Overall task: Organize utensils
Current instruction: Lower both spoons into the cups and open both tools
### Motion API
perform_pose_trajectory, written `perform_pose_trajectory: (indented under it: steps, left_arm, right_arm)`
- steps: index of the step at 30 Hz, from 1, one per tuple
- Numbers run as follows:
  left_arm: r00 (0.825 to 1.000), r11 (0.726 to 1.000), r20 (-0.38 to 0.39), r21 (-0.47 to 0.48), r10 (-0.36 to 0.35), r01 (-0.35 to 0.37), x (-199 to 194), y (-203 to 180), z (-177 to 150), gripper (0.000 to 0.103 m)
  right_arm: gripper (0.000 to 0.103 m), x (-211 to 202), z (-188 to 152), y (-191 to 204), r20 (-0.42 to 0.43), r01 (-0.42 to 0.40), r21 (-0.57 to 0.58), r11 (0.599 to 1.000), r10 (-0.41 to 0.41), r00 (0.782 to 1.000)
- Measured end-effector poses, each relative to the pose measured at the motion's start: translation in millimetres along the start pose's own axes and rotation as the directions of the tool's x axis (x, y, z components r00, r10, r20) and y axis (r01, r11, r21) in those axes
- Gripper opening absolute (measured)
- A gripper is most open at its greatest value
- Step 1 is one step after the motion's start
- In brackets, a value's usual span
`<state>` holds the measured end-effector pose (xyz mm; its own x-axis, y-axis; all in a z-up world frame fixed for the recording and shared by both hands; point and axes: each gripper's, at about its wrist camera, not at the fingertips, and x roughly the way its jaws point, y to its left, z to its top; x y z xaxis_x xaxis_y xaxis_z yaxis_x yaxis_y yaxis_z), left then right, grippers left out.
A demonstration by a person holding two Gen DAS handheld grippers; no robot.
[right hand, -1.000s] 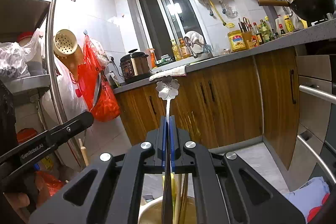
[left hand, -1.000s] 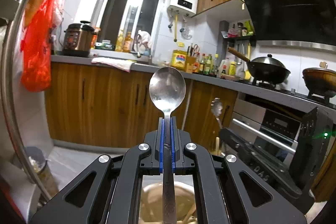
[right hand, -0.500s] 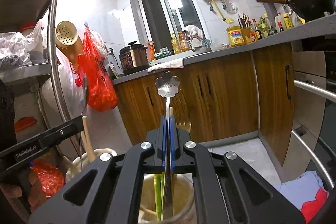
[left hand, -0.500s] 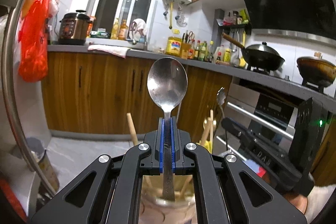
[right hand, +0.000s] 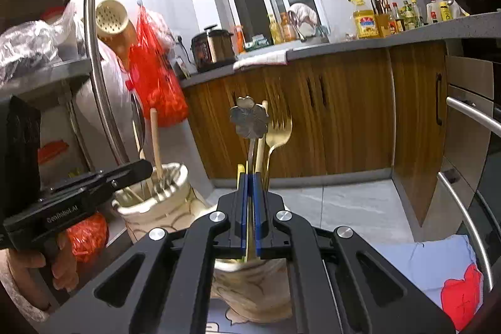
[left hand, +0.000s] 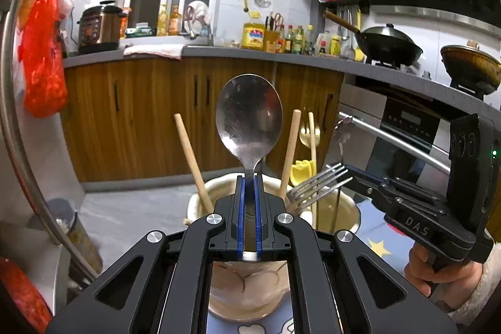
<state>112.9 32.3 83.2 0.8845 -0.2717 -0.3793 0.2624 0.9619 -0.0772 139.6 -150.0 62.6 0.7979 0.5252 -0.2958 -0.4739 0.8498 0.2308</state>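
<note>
My left gripper (left hand: 249,182) is shut on a steel spoon (left hand: 249,118), bowl up, right above a cream ceramic holder (left hand: 200,199) with wooden chopsticks (left hand: 192,158). My right gripper (right hand: 249,179) is shut on the thin stem of a flower-ended steel utensil (right hand: 249,116), above a second cream holder (right hand: 253,293) with a gold fork (right hand: 278,130) in it. In the left wrist view the right gripper (left hand: 344,174) holds that utensil's fork tines (left hand: 316,185) over the second holder (left hand: 344,208). The left gripper (right hand: 137,169) shows by the first holder (right hand: 156,205).
Both holders stand on a blue patterned mat (left hand: 375,243). A steel rack pole (right hand: 100,77) and red bags (right hand: 153,83) are to the left. Wooden cabinets (left hand: 141,111) and an oven (left hand: 407,133) lie behind. A waste bin (left hand: 72,224) is on the floor.
Both grippers have come down with their utensils, so the two holders have risen into view right under the jaws. The spoon and the flower-ended utensil stay gripped.
</note>
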Motion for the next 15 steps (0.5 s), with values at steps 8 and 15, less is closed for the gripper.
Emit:
perform_pose_trajectory:
  steps: [8, 15]
  left_arm:
    - [0.999, 1.000, -0.034, 0.008, 0.008, -0.008, 7.3, -1.8, -0.2, 0.006]
    - [0.999, 1.000, -0.041, 0.021, 0.014, -0.013, 8.9, -5.7, -0.6, 0.011]
  right_arm:
    - [0.003, 4.8, -2.3, -6.6, -0.063, 0.022, 0.028, 0.999, -0.020, 0.998]
    - [0.003, 6.1, -1.8, -10.9, -0.094, 0.034, 0.050, 0.998, -0.029, 0.995]
